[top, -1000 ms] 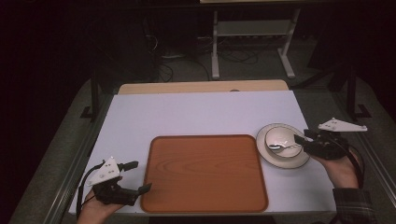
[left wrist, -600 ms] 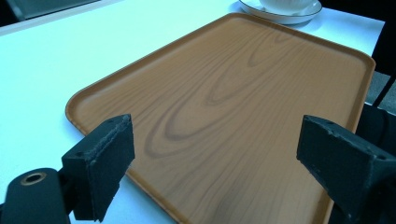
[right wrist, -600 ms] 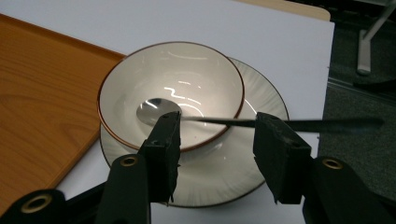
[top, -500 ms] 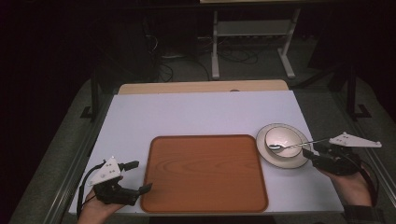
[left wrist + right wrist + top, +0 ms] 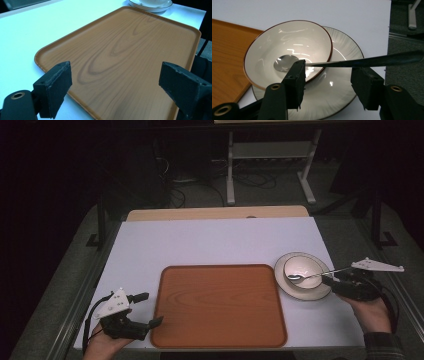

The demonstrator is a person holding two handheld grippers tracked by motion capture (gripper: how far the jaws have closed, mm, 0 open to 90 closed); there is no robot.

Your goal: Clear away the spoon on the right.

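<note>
Beyond my white table, whose far edge shows a pale wooden strip, I see a dark room with grey carpeted floor, a light metal rack and loose cables beneath it.

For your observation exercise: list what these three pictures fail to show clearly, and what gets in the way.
1. Left tool view: the bowl and plate are cut off by the top edge.
2. Right tool view: the spoon handle's end runs off the right edge.
3. High view: whether the right tool touches the spoon is too small to tell.
</note>
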